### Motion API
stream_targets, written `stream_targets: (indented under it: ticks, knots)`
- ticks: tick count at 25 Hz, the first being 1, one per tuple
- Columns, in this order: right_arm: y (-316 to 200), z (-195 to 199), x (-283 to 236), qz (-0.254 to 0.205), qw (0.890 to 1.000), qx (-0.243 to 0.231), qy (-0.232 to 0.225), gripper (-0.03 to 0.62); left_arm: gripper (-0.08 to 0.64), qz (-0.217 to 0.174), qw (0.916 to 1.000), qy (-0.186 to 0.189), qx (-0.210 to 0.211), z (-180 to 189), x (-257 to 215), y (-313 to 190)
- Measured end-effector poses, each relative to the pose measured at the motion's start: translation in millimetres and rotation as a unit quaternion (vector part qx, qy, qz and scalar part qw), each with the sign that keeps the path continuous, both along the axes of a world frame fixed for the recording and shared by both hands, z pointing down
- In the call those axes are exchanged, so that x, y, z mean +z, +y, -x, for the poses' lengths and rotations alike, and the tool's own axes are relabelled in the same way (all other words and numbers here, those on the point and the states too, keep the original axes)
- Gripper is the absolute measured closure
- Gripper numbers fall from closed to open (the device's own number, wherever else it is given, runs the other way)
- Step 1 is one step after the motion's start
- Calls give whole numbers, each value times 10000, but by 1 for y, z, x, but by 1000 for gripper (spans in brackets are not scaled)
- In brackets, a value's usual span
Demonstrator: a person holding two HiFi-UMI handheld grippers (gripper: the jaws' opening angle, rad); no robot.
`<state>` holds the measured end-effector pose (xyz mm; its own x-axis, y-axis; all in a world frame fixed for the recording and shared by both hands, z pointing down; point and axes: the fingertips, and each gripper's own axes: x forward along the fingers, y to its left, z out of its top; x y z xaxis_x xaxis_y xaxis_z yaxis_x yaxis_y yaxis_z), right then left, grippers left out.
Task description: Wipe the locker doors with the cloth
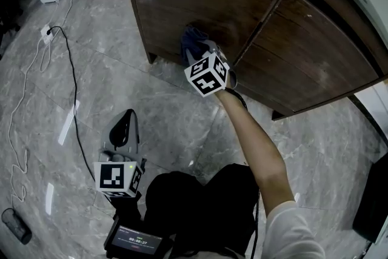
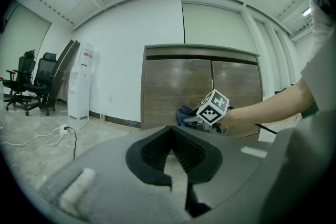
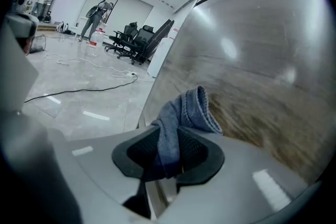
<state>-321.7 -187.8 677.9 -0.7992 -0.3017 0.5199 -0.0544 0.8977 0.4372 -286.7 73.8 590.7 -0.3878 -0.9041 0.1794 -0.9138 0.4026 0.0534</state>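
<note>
The dark wood locker [image 1: 242,15] has two doors along the top of the head view. My right gripper [image 1: 203,53] is shut on a blue-grey cloth [image 1: 193,44], which it holds against the lower part of the left door [image 3: 262,86]. In the right gripper view the cloth [image 3: 186,110] is pinched between the pads and bunches out ahead of the right gripper [image 3: 170,136]. My left gripper [image 1: 124,124] hangs low over the floor, well away from the locker. Its jaws meet at the tips with nothing between them. The left gripper [image 2: 170,136] looks across at the cloth [image 2: 185,113] and the locker [image 2: 176,86].
A black cable [image 1: 73,82] and a white power strip [image 1: 45,30] lie on the grey marble floor at the left. A white dispenser [image 2: 80,81] stands left of the locker, with office chairs [image 2: 31,81] beyond. A dark box [image 1: 373,203] sits at the right edge.
</note>
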Motion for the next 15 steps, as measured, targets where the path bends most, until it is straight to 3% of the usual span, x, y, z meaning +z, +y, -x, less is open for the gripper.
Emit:
stream_targets:
  ticks: [15]
  knots:
    - [1,22,-121,-454,9963,-62,-723,488,557,-81,9999,-134,-28,3,-7,2]
